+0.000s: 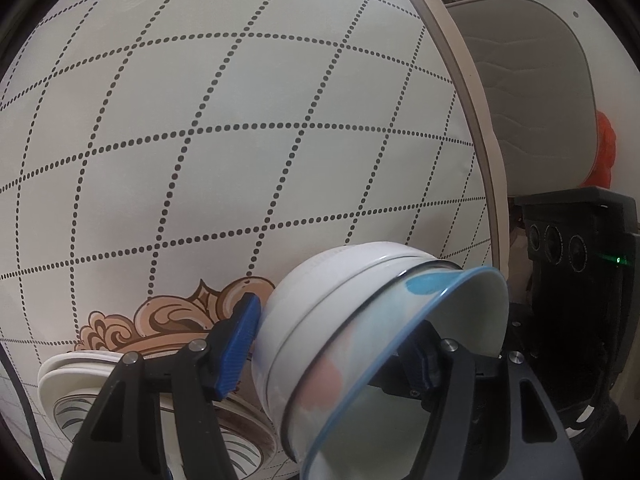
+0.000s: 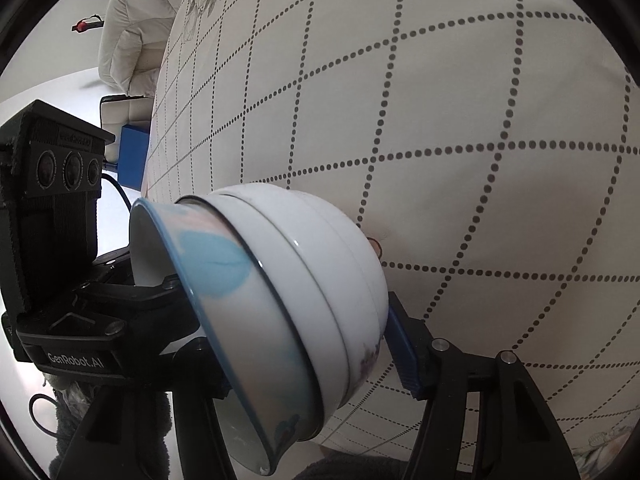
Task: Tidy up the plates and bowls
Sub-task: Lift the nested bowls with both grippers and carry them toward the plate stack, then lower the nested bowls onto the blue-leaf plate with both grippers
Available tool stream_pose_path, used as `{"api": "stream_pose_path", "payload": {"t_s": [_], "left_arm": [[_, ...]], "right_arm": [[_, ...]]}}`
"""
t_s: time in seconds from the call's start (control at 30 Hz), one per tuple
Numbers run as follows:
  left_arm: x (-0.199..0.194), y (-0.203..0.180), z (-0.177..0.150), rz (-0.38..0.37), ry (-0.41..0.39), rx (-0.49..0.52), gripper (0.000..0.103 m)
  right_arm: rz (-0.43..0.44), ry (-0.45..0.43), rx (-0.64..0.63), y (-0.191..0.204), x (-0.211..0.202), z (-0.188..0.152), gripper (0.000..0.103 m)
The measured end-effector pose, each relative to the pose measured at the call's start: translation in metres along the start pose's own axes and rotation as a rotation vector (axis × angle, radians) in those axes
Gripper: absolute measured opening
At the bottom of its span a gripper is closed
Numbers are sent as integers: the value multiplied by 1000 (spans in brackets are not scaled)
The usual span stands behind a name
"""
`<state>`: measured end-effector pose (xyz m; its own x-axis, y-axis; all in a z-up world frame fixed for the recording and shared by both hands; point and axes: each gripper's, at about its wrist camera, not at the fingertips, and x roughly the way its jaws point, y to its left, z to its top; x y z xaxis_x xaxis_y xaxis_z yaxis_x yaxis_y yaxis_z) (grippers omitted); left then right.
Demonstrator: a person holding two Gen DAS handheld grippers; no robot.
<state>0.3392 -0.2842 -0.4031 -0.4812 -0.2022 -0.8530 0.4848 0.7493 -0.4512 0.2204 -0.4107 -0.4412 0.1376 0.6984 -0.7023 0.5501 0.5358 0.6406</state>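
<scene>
Above the dotted tablecloth [image 1: 240, 120], we clamp a nested bowl stack [image 1: 360, 340] on its side, left claw [image 1: 332, 356] and right claw [image 2: 288, 344] each half-open around it; next, lowering it beside the plates [image 1: 80, 376]

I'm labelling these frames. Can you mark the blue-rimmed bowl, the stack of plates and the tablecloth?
Blue-rimmed bowl [image 1: 404, 364], left wrist view, on its blue rim.
Plates [image 1: 76, 380], left wrist view, on the top plate's white edge.
Tablecloth [image 1: 240, 160], left wrist view, on a bare dotted-grid patch.

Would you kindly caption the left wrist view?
Left tongs grip nested bowls tilted above stacked plates on a dotted tablecloth.
</scene>
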Motion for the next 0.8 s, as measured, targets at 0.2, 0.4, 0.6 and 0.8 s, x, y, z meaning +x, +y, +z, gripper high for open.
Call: {"api": "stream_pose_path", "payload": {"t_s": [0.2, 0.4, 0.6, 0.8], "left_arm": [[-23, 1, -7, -7, -35, -4, 62], [-52, 7, -22, -7, -78, -22, 62], [-81, 24, -48, 5, -126, -57, 62], [-96, 55, -81, 6, -150, -153, 62]], "right_arm": [[-14, -10, -39, 15, -15, -2, 64], [-18, -7, -88, 39, -24, -8, 64], [-25, 22, -148, 76, -19, -18, 64], [-19, 92, -185, 108, 3, -31, 64]]}}
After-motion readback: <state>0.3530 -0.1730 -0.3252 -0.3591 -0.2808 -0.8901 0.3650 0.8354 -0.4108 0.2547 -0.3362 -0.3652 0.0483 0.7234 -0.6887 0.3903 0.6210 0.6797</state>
